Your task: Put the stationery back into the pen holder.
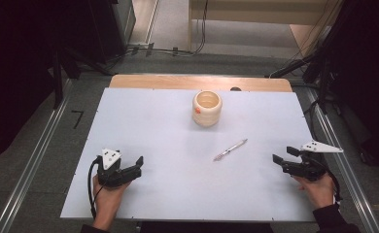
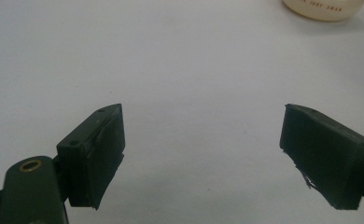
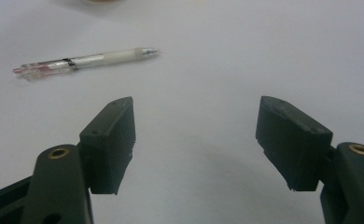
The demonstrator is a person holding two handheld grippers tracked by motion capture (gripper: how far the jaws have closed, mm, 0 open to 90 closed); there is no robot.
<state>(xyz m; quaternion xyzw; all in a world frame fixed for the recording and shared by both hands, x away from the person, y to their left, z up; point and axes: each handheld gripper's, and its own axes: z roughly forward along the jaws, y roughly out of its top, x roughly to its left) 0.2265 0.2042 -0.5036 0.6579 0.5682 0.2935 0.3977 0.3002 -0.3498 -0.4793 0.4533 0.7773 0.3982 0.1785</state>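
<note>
White tabletop [image 1: 144,126]: cream cup [image 1: 207,108] near far edge, lettering unreadable; pen [image 1: 230,149] mid-right; left gripper [image 1: 138,166] and right gripper [image 1: 276,159] gape wide, empty.

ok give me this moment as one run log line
left gripper: open, empty, low over table | right gripper: open, empty | pen: flat on white sheet, untouched | cup: upright, far centre
</note>
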